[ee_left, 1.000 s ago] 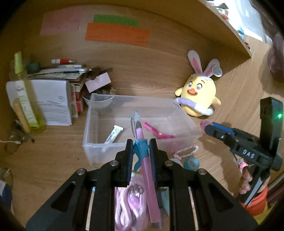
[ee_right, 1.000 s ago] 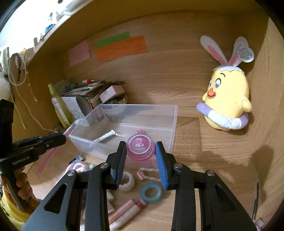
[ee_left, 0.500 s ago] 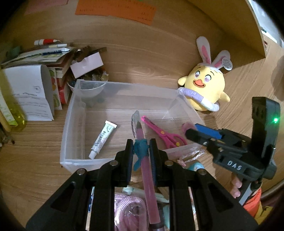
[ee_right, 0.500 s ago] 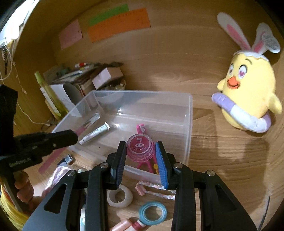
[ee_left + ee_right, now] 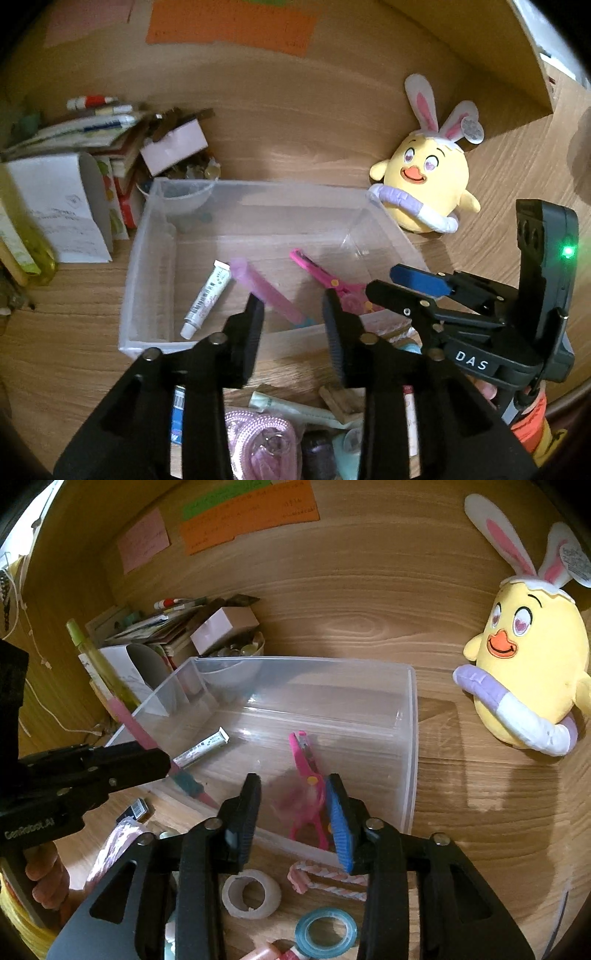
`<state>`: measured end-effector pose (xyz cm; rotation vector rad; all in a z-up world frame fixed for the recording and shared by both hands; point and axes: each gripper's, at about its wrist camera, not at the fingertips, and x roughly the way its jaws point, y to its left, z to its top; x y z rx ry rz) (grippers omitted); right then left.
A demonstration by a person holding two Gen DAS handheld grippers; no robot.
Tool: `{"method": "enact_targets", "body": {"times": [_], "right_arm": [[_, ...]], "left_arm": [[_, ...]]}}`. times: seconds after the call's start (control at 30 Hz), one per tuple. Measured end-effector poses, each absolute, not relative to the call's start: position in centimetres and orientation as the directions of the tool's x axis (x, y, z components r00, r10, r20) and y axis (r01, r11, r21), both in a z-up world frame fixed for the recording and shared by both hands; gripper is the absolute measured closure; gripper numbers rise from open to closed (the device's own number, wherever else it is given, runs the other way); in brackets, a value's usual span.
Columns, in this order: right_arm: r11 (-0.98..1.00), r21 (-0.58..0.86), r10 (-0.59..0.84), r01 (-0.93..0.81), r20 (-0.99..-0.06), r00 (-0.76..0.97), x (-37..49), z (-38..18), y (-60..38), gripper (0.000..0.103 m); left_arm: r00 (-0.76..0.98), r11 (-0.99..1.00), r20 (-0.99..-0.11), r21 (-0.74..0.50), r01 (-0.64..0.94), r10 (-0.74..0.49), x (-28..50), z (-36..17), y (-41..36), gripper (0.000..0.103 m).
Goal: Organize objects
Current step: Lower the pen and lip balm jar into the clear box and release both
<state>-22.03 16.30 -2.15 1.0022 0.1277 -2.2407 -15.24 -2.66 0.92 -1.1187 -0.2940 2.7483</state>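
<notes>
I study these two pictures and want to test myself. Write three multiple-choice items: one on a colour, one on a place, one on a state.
1. What colour is the body of the toy?
A. green
B. yellow
C. black

2. Where are the scissors?
A. inside the clear box
B. on top of the toy
C. under the toy

3. How is the left gripper?
A. shut on the scissors
B. open, gripping nothing
C. shut on the toy

Key: 1 B, the chick's round body is yellow with only its ears pink and white. 2 A, the scissors lie on the box floor, seen in both views. 3 B, its jaws have just been opening and stand apart, and the pink pen is free of the pads.
</notes>
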Motion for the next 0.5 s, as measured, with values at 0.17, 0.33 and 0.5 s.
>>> {"method": "enact_targets", "body": {"times": [0.17,0.33,0.5], "right_arm": [[-0.776,0.16,-0.536,0.61,-0.677,-0.504,-21.3,-1.4,16.9,0.052],[-0.788,0.141,-0.533,0.599,-0.643,-0.55,-19.9,0.2,18.3,0.042],[-0.802,0.126,-0.523,0.583,-0.62,-0.585,-18.3,1.2,20.2,0.04]], "left_arm": [[-0.759,-0.98,-0.63,-0.194,-0.05,0.164,-13.3,2.5,-3.0,0.041],[-0.796,-0.99,-0.599,-0.141,0.0,0.085,-11.4,3.7,-4.0,0.017],[-0.807,-0.994,-0.59,-0.083,0.069,-0.006,-9.7,3.6,-5.4,0.006]]}}
